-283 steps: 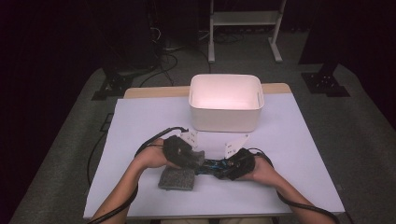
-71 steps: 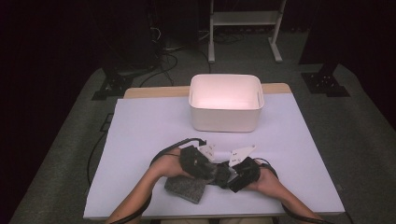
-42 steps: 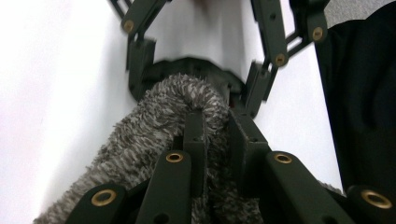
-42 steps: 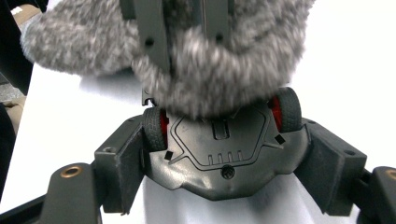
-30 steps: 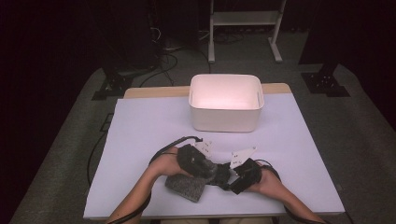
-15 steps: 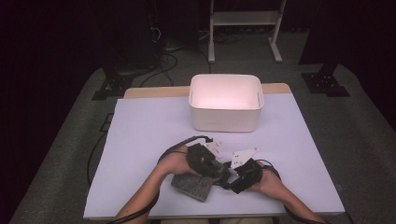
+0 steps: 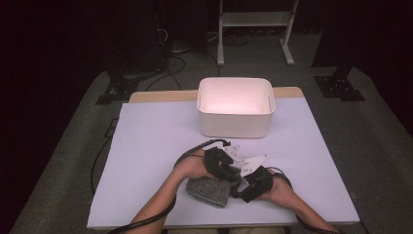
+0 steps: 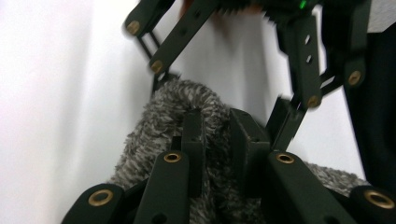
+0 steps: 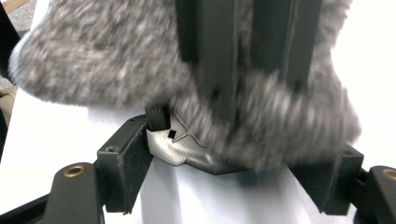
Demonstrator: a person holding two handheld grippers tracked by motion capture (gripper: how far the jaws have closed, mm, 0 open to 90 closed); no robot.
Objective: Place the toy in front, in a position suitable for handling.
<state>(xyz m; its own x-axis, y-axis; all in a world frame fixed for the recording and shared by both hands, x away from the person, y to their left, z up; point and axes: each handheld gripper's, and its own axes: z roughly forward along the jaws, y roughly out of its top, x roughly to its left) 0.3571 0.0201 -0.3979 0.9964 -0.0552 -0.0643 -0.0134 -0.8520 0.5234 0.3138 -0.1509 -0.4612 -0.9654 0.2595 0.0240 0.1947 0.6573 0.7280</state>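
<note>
Partly hidden grey fuzzy cloth [image 7: 209, 190], pinched by left fingers [image 8: 192, 135]; right fingers [image 9: 122, 163] spread, blurry.

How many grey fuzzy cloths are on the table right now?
1. The grey fuzzy cloth lies at the near edge of the table, between the two hands, pinched by the left claw. The white bin's floor looks bare, though its near wall hides part.

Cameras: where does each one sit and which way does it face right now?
High view: above the near table edge, looking forward and down; forearms, both grippers, grey cloth, white bin.
Left gripper view: rides the left gripper, jaws shut on the cloth.
Right gripper view: rides the right gripper, jaws wide around the cloth.
All share the cloth.
</note>
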